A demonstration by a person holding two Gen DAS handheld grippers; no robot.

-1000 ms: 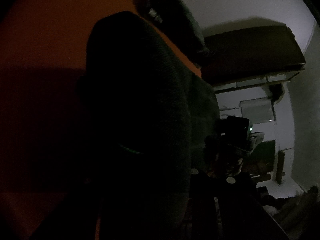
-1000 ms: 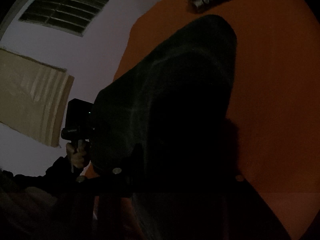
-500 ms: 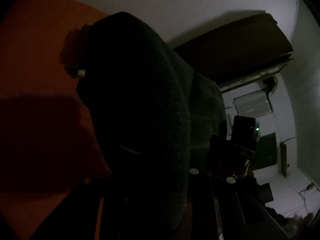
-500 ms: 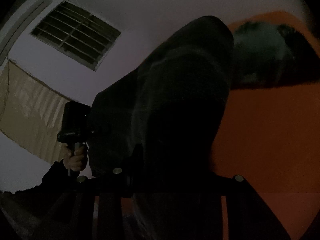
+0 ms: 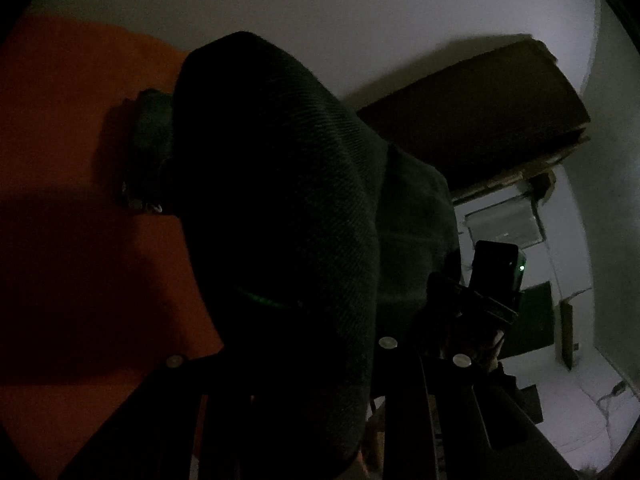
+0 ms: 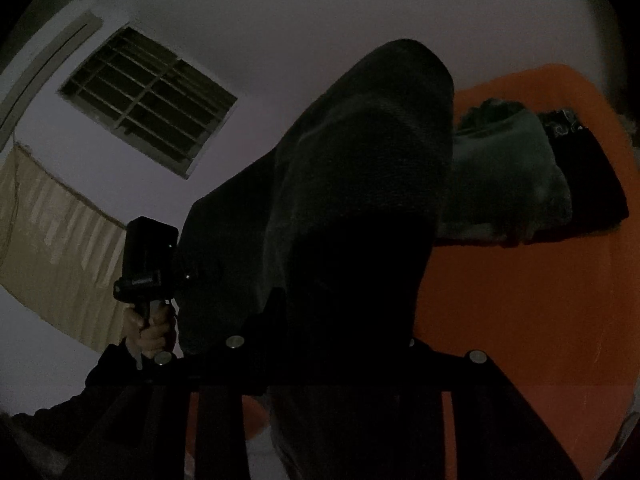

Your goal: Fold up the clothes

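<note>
The room was dim and most detail was lost in shadow. In the left wrist view a dark ribbed garment (image 5: 280,220) bulged up out of the left hand-held gripper (image 5: 280,364) and filled the middle of the picture; the fingers were buried in the cloth, so the jaws stood closed on a thick bunch of it, only a little apart. The same garment (image 6: 360,220) rose in the right wrist view from the right hand-held gripper (image 6: 352,360), whose jaws were likewise clamped on a fold, the fingertips hidden under the fabric. The cloth hung stretched between the two grippers, lifted clear of the orange bed cover (image 6: 520,320) below it.

Across the garment, the right wrist view caught the other hand-held gripper as a black block with a small lit dot, gripped from below by the person's left hand (image 6: 150,328), a dark sleeve (image 6: 100,380) trailing from it. The left wrist view showed the right hand-held gripper (image 5: 486,296) the same way, with a green light on its body.

Toward the far edge of the bed cover lay a pile of other clothes (image 6: 520,176), a grey-green piece against a black one. On the pale wall behind were a barred window (image 6: 148,100) and a beige curtain (image 6: 60,248); a dark wooden shelf (image 5: 480,120) jutted from the wall in the left wrist view.
</note>
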